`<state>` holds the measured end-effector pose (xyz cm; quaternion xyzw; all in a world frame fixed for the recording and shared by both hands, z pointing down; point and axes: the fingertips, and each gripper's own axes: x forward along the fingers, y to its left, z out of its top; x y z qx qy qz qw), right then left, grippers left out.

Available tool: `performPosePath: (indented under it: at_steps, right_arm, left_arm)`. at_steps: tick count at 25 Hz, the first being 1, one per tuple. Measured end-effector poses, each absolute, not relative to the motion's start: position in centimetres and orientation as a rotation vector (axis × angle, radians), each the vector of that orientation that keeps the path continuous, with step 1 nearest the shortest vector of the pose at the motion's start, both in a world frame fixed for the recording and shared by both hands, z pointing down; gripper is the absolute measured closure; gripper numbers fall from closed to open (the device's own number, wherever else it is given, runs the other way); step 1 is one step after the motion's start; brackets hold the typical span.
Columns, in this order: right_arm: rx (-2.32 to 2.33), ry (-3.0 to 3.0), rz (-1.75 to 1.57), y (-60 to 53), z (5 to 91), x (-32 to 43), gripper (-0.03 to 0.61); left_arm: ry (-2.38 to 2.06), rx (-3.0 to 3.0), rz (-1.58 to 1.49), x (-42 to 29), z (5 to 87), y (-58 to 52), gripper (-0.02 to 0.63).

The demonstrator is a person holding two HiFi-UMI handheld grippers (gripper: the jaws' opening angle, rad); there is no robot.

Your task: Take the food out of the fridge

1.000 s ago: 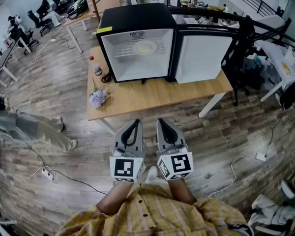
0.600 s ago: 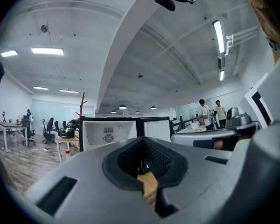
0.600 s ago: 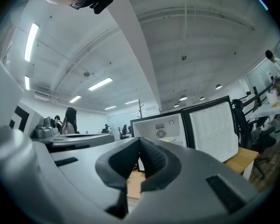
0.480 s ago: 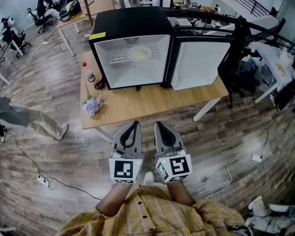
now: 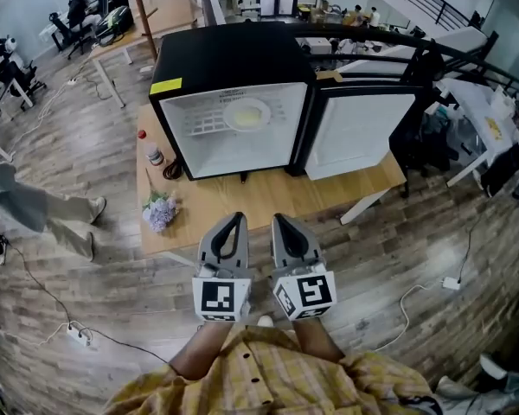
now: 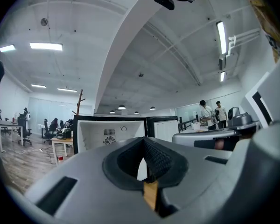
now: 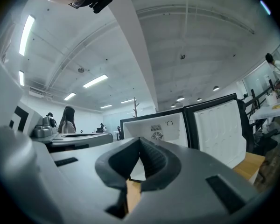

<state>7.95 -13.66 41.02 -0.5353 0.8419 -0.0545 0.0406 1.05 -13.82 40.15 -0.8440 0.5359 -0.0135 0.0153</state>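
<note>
A black mini fridge (image 5: pixel 229 59) stands on a wooden table (image 5: pixel 268 197), its door (image 5: pixel 359 132) swung open to the right. Inside the white compartment a pale plate of food (image 5: pixel 246 115) rests on the upper shelf. My left gripper (image 5: pixel 236 218) and right gripper (image 5: pixel 279 219) are held side by side in front of the table's near edge, both shut and empty, pointing level at the fridge. The left gripper view has the left gripper (image 6: pixel 143 143) shut before the open fridge (image 6: pixel 109 136). The right gripper view has the right gripper (image 7: pixel 140 141) shut before the fridge (image 7: pixel 163 127).
Left of the fridge on the table are a red-capped bottle (image 5: pixel 153 152), a dark cable (image 5: pixel 173 171) and a bunch of purple flowers (image 5: pixel 158 210). A person's legs (image 5: pixel 35 206) cross the floor at the left. A power strip (image 5: pixel 73 334) and cords lie on the floor.
Both grippers and the head have come closer to the table, so the fridge looks larger. The person at the left has walked on. The jaws stayed shut.
</note>
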Motion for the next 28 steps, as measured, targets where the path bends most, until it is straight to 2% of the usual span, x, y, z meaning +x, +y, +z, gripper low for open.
performPosePath:
  at_steps: [19, 28]
  right_arm:
    - [-1.761, 2.517, -0.195, -28.3, 40.5, 4.1, 0.571]
    - [-1.803, 2.461, -0.321, -32.9, 41.9, 1.9, 0.571]
  left_arm:
    - [1.576, -2.665, -0.034, -3.3, 39.5, -27.4, 0.606]
    - [1.508, -2.689, -0.014, -5.7, 39.5, -31.6, 0.606]
